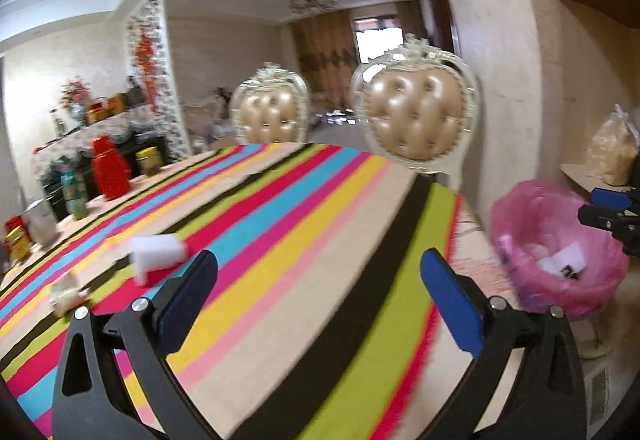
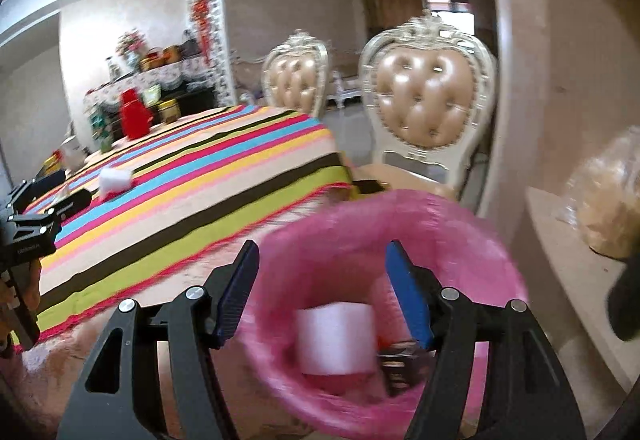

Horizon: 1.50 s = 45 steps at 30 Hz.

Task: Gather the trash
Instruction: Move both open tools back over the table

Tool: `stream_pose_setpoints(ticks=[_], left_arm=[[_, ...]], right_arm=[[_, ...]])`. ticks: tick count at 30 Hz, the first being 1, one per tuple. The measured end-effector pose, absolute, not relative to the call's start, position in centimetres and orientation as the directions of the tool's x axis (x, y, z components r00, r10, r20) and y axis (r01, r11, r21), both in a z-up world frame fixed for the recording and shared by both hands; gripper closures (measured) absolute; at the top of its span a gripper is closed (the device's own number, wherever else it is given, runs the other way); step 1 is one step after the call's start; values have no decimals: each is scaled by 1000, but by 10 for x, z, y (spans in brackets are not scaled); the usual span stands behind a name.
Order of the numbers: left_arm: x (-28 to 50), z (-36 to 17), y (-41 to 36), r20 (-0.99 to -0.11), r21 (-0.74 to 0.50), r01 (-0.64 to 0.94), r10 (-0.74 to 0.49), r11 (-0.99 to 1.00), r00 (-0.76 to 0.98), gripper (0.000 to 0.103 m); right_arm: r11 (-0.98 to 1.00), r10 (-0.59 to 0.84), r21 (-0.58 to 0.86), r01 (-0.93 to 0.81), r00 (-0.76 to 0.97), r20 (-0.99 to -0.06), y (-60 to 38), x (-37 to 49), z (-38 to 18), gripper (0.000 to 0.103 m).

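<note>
A white block (image 2: 334, 338), seemingly loose, lies in the pink-lined bin (image 2: 472, 240) between the right gripper's (image 2: 324, 296) parted fingers.

We note a striped tabletop (image 1: 304, 240); on it a white block (image 1: 158, 252), crumpled scrap (image 1: 66, 294), red jug (image 1: 110, 168), and jars (image 1: 16, 240) at its far edge.

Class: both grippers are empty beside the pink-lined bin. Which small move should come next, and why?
Probably swing the open left gripper toward the white block on the striped cloth, since it is unbinned; another white piece already lies in the bin.
</note>
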<state>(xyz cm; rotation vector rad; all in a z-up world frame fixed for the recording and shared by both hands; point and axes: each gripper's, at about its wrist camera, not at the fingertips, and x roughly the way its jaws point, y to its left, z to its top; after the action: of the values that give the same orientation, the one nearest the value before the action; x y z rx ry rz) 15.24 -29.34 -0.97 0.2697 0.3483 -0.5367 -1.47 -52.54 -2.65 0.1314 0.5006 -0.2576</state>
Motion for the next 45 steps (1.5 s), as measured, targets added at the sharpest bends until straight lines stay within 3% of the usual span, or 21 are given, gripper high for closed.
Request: stream_pose_setpoints(ticks=[9,23,31,37,41,45], left_arm=[[186,-12,-178,-443,86,356,-285,930,850,5],[259,-8,-41,-457,73,70,-29,995,889,5],[314,-10,-15,-465,114,-36,85,993,881,5],[322,-21,19,-455,8,-119,110,993,884,5],[317,-29,34,-448,47,-158,162,986,879,5],[310,-23,47,-410,-4,-206,186,979,893,5]], right_arm=[[998,-50,-2,56,865,-500,-410,45,-20,32],[986,142,-3,-169,835,-532,-260,179,-11,31],[983,180,96,-153,778,-602,-222,250,-24,31],[989,146,110,-98,751,-644,-194,291,-41,31],[995,95,92,-46,745,-660,-178,320,-48,31],[993,49,110,37,731,-681,-167,356,-55,31]])
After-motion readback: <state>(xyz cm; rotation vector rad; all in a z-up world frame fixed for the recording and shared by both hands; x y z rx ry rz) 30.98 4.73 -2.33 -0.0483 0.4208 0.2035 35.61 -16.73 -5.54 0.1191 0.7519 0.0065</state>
